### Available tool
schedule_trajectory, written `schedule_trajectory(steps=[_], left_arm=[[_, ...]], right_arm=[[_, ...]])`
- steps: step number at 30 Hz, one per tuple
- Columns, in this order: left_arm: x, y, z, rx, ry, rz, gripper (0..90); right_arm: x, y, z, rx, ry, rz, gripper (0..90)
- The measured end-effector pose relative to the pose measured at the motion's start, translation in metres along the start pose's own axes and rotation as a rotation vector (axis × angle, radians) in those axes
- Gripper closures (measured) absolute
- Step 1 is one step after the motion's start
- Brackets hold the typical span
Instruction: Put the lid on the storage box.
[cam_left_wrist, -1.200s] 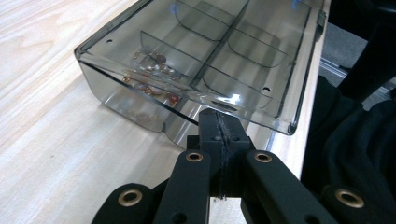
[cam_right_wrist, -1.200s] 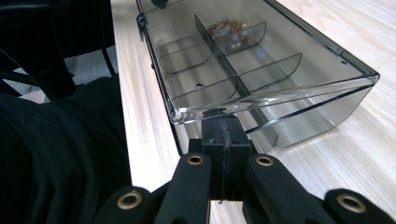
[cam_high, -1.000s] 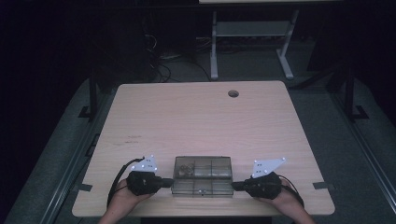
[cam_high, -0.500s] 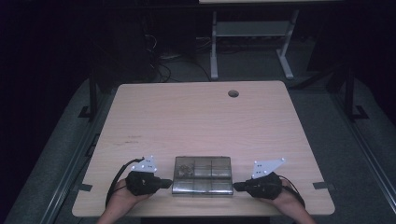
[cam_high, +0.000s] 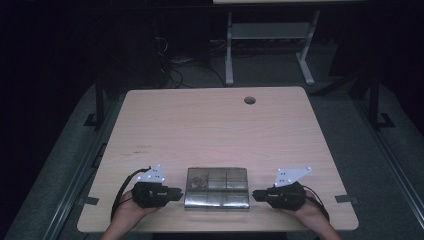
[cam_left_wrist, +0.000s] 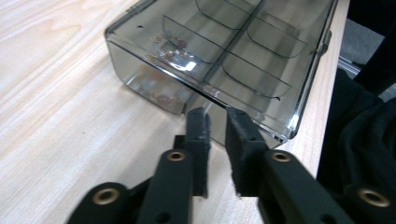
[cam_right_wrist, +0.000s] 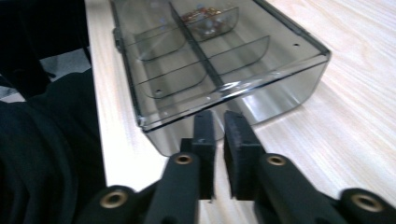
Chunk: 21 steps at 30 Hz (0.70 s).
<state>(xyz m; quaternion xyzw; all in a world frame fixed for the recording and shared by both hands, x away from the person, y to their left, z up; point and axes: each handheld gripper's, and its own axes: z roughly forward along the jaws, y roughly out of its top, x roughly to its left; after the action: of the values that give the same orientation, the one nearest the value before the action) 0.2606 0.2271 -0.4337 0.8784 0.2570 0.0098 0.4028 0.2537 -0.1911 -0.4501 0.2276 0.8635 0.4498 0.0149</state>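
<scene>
A smoky clear plastic compartment box (cam_high: 217, 187) lies closed near the table's front edge. One far compartment holds small brownish bits (cam_left_wrist: 170, 46), the rest look bare. My left gripper (cam_high: 179, 191) lies at the box's left end, its tips (cam_left_wrist: 218, 116) just short of the end wall. My right gripper (cam_high: 255, 195) mirrors it at the right end (cam_right_wrist: 218, 119). Both pairs of jaws have just been opening and stand a narrow gap apart with nothing between them. The box (cam_right_wrist: 210, 60) rests flat on the wood.
The light wooden table (cam_high: 210, 130) has a round cable hole (cam_high: 249, 100) at the far right. Behind it stand a metal desk frame (cam_high: 270, 35) and cables (cam_high: 175, 65) on the dark floor. The person's dark sleeves sit at the front edge.
</scene>
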Motion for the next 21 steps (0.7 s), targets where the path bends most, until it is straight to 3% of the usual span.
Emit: schedule_trajectory(steps=[6,12,17,21], left_arm=[[0.0028,-0.0015,-0.0041,-0.020,0.036,-0.023,55.7],[0.0019,-0.0008,-0.0042,-0.037,0.071,-0.015,38.9],[0.0025,-0.0017,-0.0043,-0.050,0.092,-0.014,31.1],[0.0051,-0.0039,-0.0059,-0.065,0.115,-0.020,27.2]], right_arm=[[-0.0034,0.0023,0.0002,-0.015,-0.037,0.019,66.3],[-0.0057,0.0018,-0.0022,-0.029,-0.082,0.033,46.9],[-0.0081,0.0021,-0.0043,-0.048,-0.119,0.062,33.6],[-0.0104,0.0016,-0.0060,-0.052,-0.149,0.082,27.9]])
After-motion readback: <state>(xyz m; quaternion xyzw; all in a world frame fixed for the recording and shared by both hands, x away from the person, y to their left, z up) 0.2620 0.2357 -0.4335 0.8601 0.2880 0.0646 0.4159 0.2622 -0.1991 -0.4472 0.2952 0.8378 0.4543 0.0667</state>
